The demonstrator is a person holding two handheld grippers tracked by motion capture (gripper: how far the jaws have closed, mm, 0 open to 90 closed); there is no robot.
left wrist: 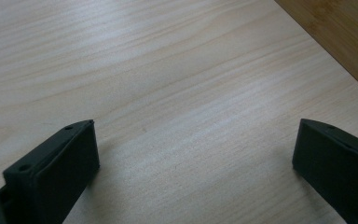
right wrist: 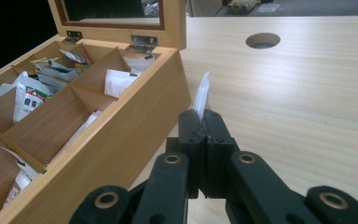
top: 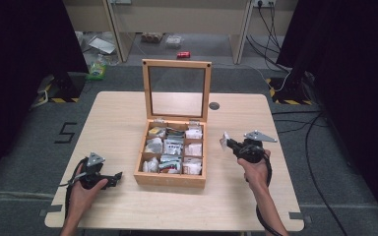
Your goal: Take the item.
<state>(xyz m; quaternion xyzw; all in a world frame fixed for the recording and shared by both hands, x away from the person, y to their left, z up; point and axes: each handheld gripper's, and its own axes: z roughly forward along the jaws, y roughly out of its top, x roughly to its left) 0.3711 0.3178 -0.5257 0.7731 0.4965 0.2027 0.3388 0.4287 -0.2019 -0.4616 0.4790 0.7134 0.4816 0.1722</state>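
1. Left gripper [top: 112,179]: held low in the person's left hand [top: 84,188], just left of the wooden box [top: 170,178], near its front corner. Jaws spread wide over bare table [left wrist: 177,93]; nothing between them.
2. Right gripper [right wrist: 204,119]: held in the right hand [top: 257,169], just right of the box and level with its middle row. Jaws pressed together on a small white packet [right wrist: 201,98], which stands up from the jaw tips, apart from the box wall.
3. Wooden box: centre of the table, divided into nine compartments, each holding paper packets, possibly tea sachets; the print is too small to read.
4. Lid [top: 177,88]: hinged at the far edge of the box, standing upright, with a clear pane.
5. Round hole [top: 214,105]: in the tabletop, beyond the box, just right of the lid.
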